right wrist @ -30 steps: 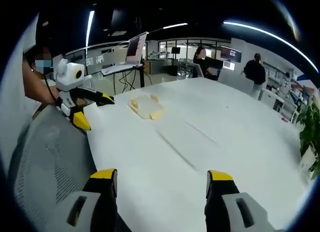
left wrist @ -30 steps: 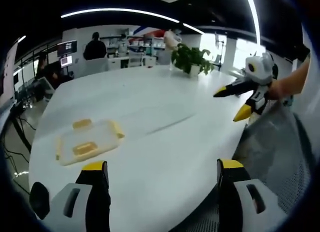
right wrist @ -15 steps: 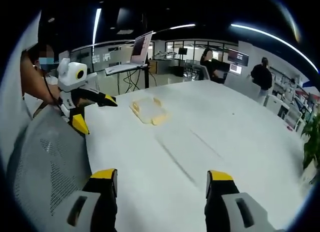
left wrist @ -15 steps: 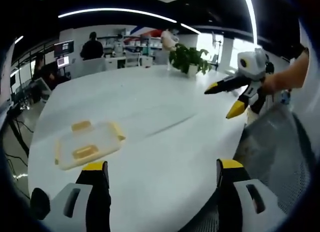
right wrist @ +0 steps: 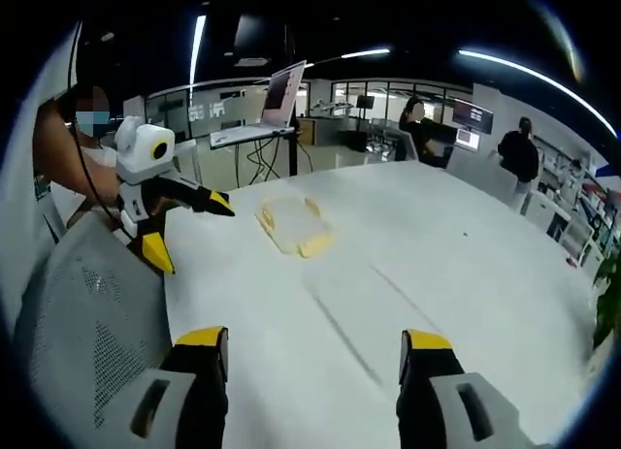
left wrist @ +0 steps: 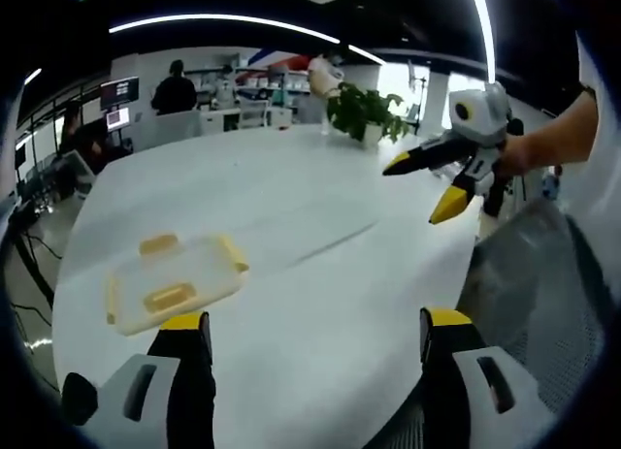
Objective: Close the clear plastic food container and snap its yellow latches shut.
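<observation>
On the white worktop (left wrist: 320, 274), toward 9 o'clock in the left gripper view, lies the clear food container (left wrist: 173, 282) with its yellow latches (left wrist: 159, 243) showing at the sides. It sits flat, near the worktop's curved near-left edge. Whether the lid is seated, I cannot tell. In the right gripper view the container (right wrist: 294, 226) lies at 11 o'clock, mid-distance, with bare white surface on every side of it.

The left gripper (left wrist: 315, 335) hovers over the near edge of the worktop, its yellow-tipped fingers spread wide with nothing between them. The right gripper (right wrist: 315, 344) stands likewise, fingers wide apart and empty, above the worktop's near rim. Each gripper shows in the other's view: the right one (left wrist: 427, 182) at 2 o'clock in the left gripper view, held in a hand above the far-right edge; the left one (right wrist: 189, 234) at 9 o'clock in the right gripper view, fingers parted, just beside the container.

A mesh chair back (right wrist: 78, 333) stands against the worktop's edge at 8 o'clock in the right gripper view. A potted plant (left wrist: 367, 112) stands at the far rim, at 12 o'clock in the left gripper view. A broad stretch of open surface lies between both grippers and the container.
</observation>
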Action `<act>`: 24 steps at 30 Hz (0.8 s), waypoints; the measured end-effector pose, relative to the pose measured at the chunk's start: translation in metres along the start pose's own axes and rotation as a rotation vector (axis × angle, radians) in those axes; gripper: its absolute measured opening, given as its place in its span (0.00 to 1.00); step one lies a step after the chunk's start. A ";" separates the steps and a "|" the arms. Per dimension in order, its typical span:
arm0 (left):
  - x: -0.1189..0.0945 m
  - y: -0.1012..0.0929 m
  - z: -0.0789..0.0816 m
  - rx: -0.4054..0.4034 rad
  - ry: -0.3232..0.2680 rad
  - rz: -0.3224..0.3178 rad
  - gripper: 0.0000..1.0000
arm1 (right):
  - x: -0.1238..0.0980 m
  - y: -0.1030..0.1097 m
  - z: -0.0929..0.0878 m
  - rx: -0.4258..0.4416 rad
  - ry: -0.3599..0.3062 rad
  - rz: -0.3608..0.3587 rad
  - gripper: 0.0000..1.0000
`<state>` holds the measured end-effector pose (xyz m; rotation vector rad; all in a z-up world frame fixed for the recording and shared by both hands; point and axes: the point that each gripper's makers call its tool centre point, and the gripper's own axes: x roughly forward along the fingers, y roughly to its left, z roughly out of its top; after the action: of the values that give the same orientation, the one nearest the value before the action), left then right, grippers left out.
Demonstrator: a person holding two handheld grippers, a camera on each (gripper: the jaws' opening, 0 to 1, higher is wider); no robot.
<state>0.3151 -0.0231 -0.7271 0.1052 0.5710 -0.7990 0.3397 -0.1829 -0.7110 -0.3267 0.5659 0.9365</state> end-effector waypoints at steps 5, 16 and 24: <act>0.000 0.005 0.000 0.001 0.000 -0.004 0.86 | 0.007 -0.001 0.005 -0.020 0.006 0.015 0.70; -0.001 0.021 -0.006 -0.004 0.016 0.008 0.86 | 0.028 -0.003 0.018 -0.031 0.000 0.046 0.69; 0.000 0.026 -0.007 0.002 0.028 0.006 0.85 | 0.038 -0.001 0.019 -0.050 0.010 0.070 0.69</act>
<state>0.3302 -0.0023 -0.7364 0.1199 0.5967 -0.7930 0.3642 -0.1493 -0.7179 -0.3589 0.5667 1.0183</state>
